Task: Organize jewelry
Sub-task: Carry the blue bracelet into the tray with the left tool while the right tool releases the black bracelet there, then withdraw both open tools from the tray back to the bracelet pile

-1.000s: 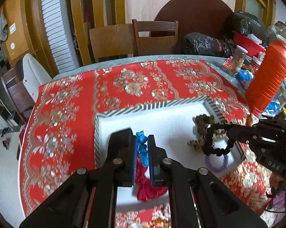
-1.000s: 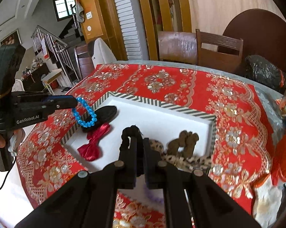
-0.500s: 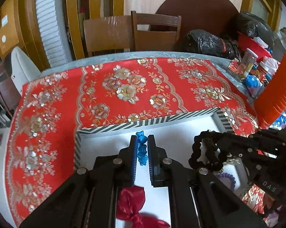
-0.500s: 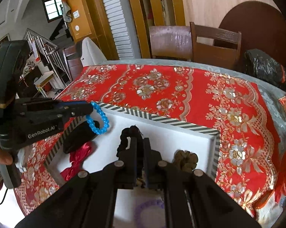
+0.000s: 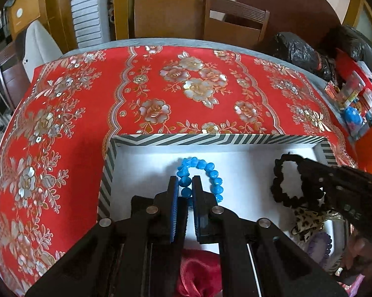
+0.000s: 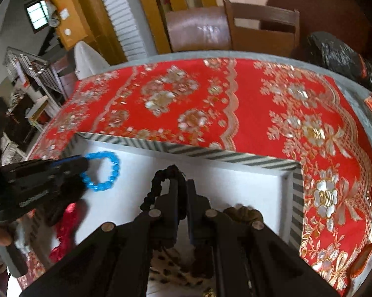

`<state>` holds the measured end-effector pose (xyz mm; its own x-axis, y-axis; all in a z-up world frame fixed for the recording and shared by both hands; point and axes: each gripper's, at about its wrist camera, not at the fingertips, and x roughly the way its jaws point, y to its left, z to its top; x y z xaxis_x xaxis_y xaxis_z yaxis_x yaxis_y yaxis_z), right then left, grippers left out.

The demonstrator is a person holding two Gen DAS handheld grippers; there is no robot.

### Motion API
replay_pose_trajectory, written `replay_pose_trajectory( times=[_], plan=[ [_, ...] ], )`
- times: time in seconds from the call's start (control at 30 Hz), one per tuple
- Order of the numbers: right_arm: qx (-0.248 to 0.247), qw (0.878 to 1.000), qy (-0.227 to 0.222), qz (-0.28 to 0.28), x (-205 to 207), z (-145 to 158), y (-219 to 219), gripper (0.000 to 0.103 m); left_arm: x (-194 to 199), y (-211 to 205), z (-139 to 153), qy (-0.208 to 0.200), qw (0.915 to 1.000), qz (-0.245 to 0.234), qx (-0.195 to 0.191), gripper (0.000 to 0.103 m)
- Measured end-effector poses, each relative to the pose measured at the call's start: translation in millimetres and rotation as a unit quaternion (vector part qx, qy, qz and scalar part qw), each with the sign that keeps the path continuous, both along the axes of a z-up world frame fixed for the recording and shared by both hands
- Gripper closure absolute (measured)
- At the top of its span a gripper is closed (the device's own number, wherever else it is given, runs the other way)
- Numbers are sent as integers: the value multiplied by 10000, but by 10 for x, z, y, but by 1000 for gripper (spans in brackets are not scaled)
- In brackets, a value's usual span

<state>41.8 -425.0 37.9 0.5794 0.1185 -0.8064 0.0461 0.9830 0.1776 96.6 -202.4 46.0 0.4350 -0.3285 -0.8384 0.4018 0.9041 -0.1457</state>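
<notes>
A white tray with a black-and-white striped rim [image 5: 210, 139] lies on the red floral tablecloth [image 5: 87, 113]; it also shows in the right wrist view [image 6: 235, 157]. My left gripper [image 5: 185, 182] is shut on a blue bead bracelet [image 5: 205, 168] and holds it low over the tray's far left part; the bracelet also shows in the right wrist view [image 6: 111, 170]. My right gripper [image 6: 183, 185] is shut on a black bead bracelet [image 6: 158, 188], held over the tray's right part; that bracelet also shows in the left wrist view [image 5: 284, 180].
In the tray lie a red bow [image 5: 198, 274], a leopard-print scrunchie [image 5: 307, 220], a purple bracelet [image 5: 319, 245] and a brown scrunchie [image 6: 242, 214]. Black bags [image 5: 297, 49] and small clutter [image 5: 354, 96] sit at the table's far right. Wooden chairs [image 5: 225, 22] stand behind the table.
Both grippers moved forward toward the tray's far rim and lower, each keeping its bracelet. The blue bracelet now hangs spread out as a loop near the tray floor.
</notes>
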Motion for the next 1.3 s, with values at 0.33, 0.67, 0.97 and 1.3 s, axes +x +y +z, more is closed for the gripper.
replay_pose_trajectory(
  times=[0.33, 0.67, 0.97, 1.3],
  plan=[
    [-90, 9999, -117, -70, -137, 16, -39, 72, -172, 78, 147, 23, 9995, -59, -312, 82],
    [-91, 9966, -824, 16, -854, 626, 31, 44, -743, 222, 532, -350, 9992, 18, -209, 82],
    [-131, 9957, -906, -151, -1523, 712, 41, 42, -1347, 322, 539, -581, 9982, 166, 42, 82],
    [-126, 9954, -924, -223, -1957, 679, 73, 40, -1714, 323, 550, -968, 9943, 308, 311, 82]
  ],
)
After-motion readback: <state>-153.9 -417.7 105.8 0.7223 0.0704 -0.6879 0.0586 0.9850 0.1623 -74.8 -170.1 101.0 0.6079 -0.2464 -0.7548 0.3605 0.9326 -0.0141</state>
